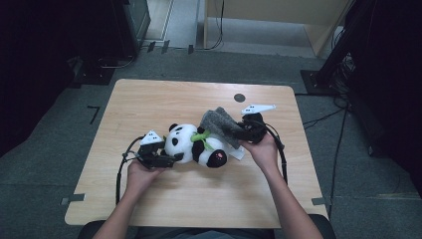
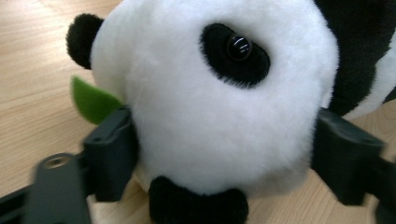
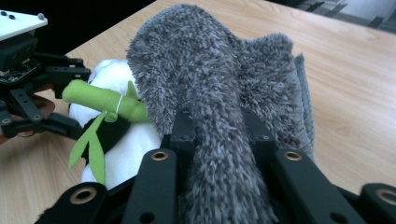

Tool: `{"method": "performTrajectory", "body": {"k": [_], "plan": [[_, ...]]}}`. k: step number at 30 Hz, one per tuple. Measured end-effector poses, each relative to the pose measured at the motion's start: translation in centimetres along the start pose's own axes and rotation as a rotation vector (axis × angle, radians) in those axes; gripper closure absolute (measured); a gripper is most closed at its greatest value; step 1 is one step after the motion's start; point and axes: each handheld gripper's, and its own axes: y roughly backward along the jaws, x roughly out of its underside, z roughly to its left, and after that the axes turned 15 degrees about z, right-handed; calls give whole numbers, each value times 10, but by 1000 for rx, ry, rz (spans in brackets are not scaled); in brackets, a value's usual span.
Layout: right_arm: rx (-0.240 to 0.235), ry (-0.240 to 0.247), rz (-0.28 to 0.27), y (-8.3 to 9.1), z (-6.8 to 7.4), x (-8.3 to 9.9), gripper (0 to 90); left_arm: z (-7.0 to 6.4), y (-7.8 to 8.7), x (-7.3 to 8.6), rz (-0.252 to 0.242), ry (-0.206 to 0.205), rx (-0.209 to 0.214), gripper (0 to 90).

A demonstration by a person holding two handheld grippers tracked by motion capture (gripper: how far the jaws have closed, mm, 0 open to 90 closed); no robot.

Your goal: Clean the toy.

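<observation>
A black-and-white panda plush (image 1: 186, 142) lies on its side in the middle of the wooden table (image 1: 174, 99), with a green bamboo stalk (image 1: 199, 135) at its chest. My left gripper (image 1: 166, 158) is at its head, and the jaws press on both sides of the white head (image 2: 210, 107). A grey fuzzy cloth (image 1: 221, 124) drapes over the panda's body. My right gripper (image 1: 244, 130) is shut on a fold of that cloth (image 3: 201, 60), which bulges up between the jaws. The bamboo (image 3: 102, 100) pokes out from under the cloth's left edge.
A small dark round mark (image 1: 239, 97) sits on the table behind the cloth. A white tag (image 1: 238, 153) sticks out beside the panda's foot. Bare tabletop lies to the left, behind and in front. Cables (image 1: 338, 149) and dark stands surround the table on the floor.
</observation>
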Motion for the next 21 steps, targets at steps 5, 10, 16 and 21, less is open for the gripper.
{"method": "performTrajectory", "body": {"k": [5, 10, 16, 21], "plan": [[38, 13, 18, 1, -3, 2, 749, -1, 0, 0, 0, 15, -10, 324], [50, 16, 20, 3, -9, 11, 754, -1, 1, 1, -1, 17, -9, 325], [63, -16, 34, 8, -22, 22, 755, -1, 1, 2, -5, 13, -6, 316], [80, -51, 46, 12, -32, 30, 756, -1, 0, 3, -14, 10, -10, 314]]}}
